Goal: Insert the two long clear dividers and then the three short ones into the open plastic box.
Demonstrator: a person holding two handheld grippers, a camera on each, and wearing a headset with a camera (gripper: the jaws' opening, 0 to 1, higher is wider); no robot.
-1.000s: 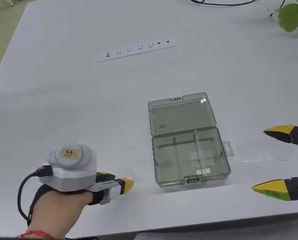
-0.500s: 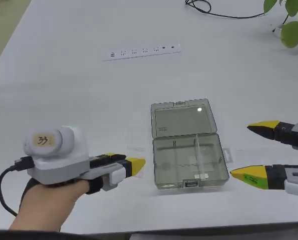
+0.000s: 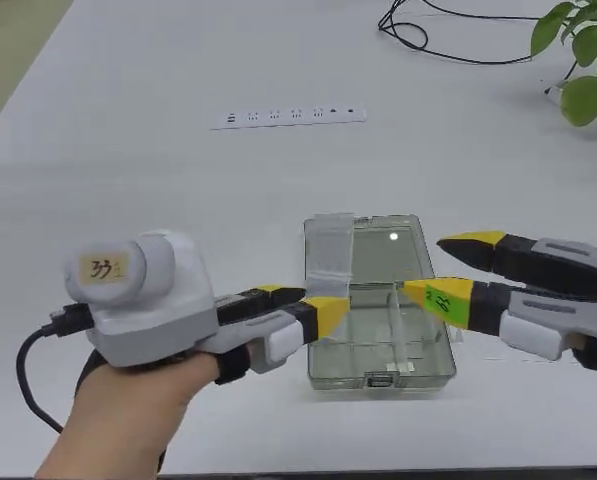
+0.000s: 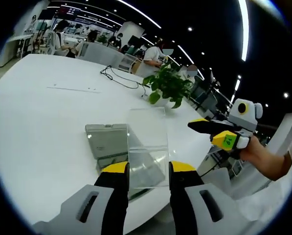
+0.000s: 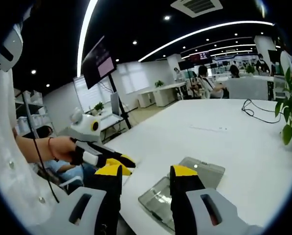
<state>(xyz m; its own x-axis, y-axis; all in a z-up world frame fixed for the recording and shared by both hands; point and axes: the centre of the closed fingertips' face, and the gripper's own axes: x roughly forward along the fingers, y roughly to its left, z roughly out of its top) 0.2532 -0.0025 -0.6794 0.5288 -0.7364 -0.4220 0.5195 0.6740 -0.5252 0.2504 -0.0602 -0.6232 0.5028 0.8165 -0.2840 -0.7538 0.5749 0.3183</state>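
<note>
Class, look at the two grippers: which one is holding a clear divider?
The left gripper: a clear divider stands upright, pinched between its yellow-tipped jaws. The right gripper has its jaws apart with nothing between them.

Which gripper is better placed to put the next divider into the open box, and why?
Left: the left gripper already grips a clear divider close by the plastic box; the right gripper hovers open and empty.

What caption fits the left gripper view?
Left gripper holds a clear divider over the open plastic box, right gripper nearby.
</note>
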